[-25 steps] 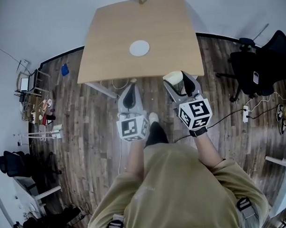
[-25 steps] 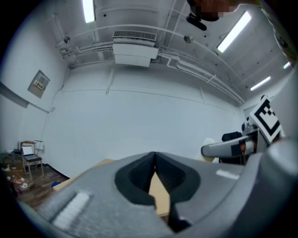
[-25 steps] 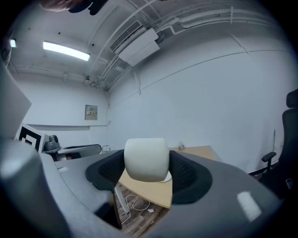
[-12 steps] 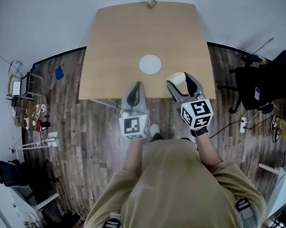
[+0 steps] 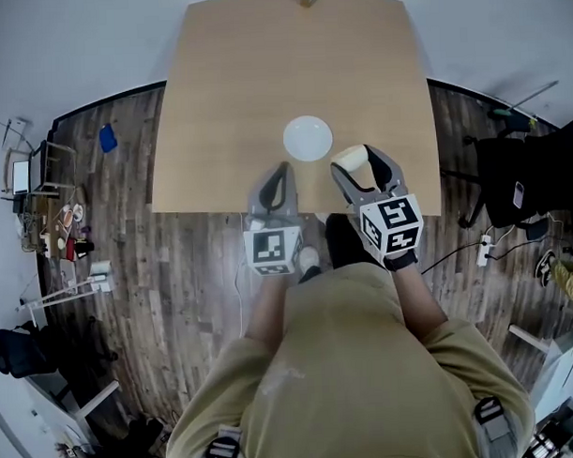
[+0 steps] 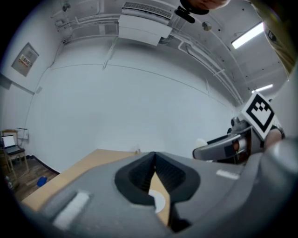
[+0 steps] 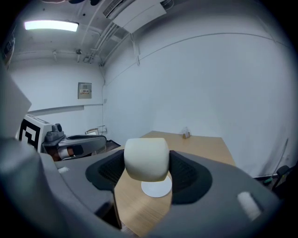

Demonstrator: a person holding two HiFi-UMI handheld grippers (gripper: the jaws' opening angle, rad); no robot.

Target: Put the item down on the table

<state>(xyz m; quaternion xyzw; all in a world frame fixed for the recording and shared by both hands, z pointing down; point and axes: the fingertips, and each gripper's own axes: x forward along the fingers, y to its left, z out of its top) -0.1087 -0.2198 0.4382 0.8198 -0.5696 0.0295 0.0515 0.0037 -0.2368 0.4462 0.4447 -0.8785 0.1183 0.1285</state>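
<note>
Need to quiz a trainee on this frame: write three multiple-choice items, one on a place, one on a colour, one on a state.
1. Where is the white disc? A on the table; B on the floor; C on a chair.
2. What colour is the cup? A blue; B cream; C black.
3. How is the left tool? A shut, empty; B wide open; C shut on the cup.
Answers: 1 A, the head view shows the disc lying on the wooden top. 2 B, the cup's wall shows cream in the right gripper view. 3 A, the left gripper view shows the jaws meeting with nothing between them.
</note>
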